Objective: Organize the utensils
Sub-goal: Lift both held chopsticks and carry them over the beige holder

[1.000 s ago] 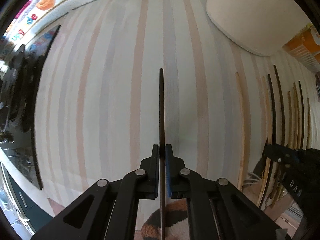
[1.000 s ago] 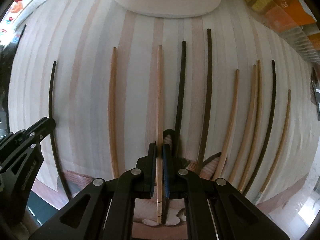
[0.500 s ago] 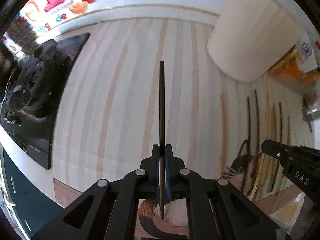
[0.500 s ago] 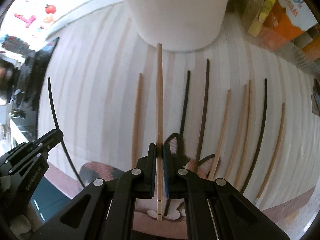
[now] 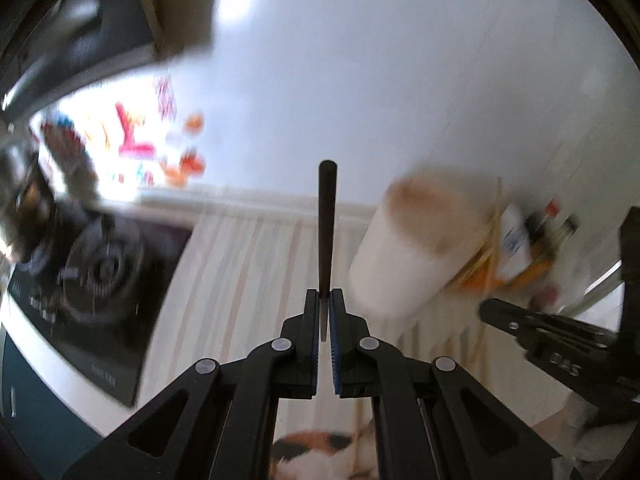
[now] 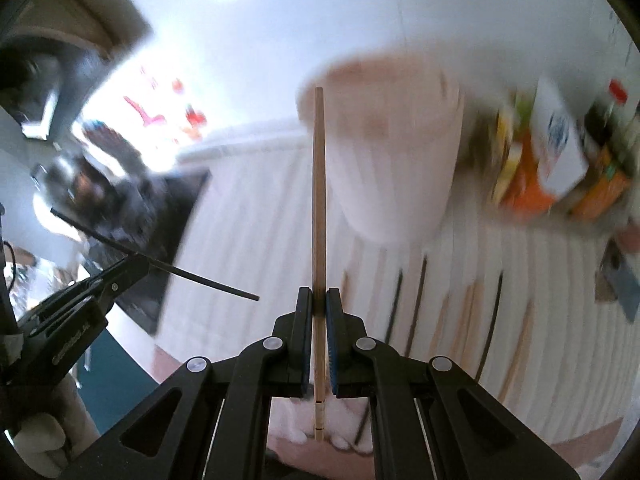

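The striped surface (image 6: 256, 216) carries a white holder (image 6: 392, 152), blurred, with what look like more chopsticks (image 6: 496, 320) lying in a row beside it. Above it, the right gripper (image 6: 319, 300) is clenched on a light chopstick (image 6: 319, 200); the left gripper (image 5: 324, 300) is clenched on a dark chopstick (image 5: 326, 224).

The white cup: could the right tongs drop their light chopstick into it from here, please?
Probably yes: the white cup stands just ahead of the right tongs, its mouth unobstructed, the light chopstick already pointing toward its rim.
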Motion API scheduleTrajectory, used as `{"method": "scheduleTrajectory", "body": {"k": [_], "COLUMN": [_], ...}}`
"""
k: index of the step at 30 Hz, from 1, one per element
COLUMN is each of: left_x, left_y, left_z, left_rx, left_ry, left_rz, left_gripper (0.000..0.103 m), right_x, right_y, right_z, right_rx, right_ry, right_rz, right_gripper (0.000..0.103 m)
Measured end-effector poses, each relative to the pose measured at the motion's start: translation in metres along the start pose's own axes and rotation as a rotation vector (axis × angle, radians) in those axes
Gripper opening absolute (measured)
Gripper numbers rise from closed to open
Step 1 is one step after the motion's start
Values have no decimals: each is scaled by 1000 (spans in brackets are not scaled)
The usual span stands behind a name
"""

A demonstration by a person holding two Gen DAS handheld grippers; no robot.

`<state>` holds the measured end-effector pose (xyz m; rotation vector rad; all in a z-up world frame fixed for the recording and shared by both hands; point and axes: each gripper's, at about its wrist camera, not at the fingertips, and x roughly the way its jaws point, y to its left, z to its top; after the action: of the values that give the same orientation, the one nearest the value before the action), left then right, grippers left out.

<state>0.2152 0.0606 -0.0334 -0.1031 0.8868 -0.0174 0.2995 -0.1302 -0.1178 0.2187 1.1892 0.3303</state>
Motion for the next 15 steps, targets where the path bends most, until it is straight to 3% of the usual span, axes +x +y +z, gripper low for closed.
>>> {"method": "scheduleTrajectory", "body": {"k": [3, 7, 15], "left_x": [-22, -26, 26], "left_y": [-17, -42, -78], "left_z": [35, 77, 131], "left_rx": [9, 38, 64], "left_ry": [-84, -153, -125], "left_rz": [-50, -79, -87], "left_gripper": [2, 2, 2], "right_x": [-42, -74, -87], "right_y": [0, 0, -19], "right_z": [35, 74, 140], "right_rx": [13, 17, 37], "right_ry": [-133, -279, -479], "right_rz": [24, -8, -80], "right_gripper": [7, 7, 7]}}
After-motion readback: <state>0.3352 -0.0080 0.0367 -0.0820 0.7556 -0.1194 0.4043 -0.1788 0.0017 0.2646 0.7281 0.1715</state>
